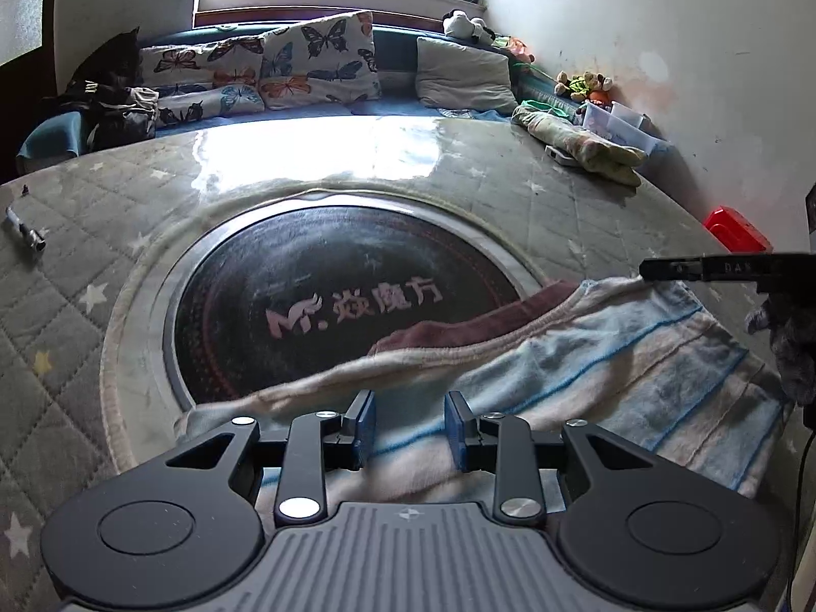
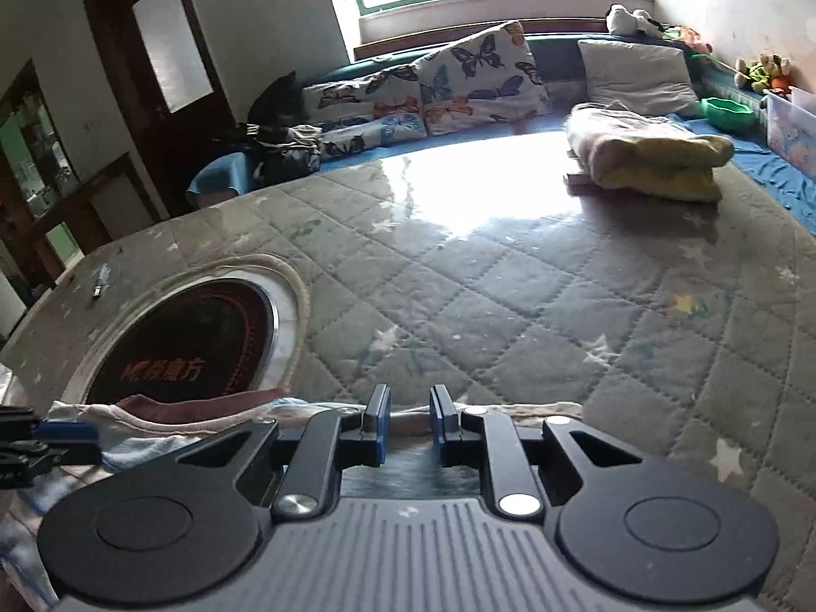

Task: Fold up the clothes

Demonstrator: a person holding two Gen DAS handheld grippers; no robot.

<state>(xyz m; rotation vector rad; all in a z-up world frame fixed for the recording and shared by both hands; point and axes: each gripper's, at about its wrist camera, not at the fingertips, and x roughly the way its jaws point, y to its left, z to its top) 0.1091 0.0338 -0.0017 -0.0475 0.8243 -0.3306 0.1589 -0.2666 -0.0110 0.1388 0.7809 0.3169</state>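
Note:
A fleecy striped garment (image 1: 586, 357), cream with pale blue bands and a brown inner lining, lies on the quilted table, partly over the round black cooktop (image 1: 306, 301). My left gripper (image 1: 409, 423) is open, just above the garment's near part. My right gripper (image 2: 409, 421) is open with a narrower gap, over the garment's far hem (image 2: 510, 410). Its finger shows in the left wrist view (image 1: 678, 269), at the garment's upper right corner. The left gripper's blue finger (image 2: 66, 431) shows at the right wrist view's left edge.
A folded yellow-and-beige blanket (image 2: 658, 163) lies at the table's far right. A small metal tool (image 1: 25, 229) lies at the left. A red box (image 1: 737, 227) sits at the right edge. Butterfly cushions (image 1: 316, 64), toys and plastic bins line the bench behind.

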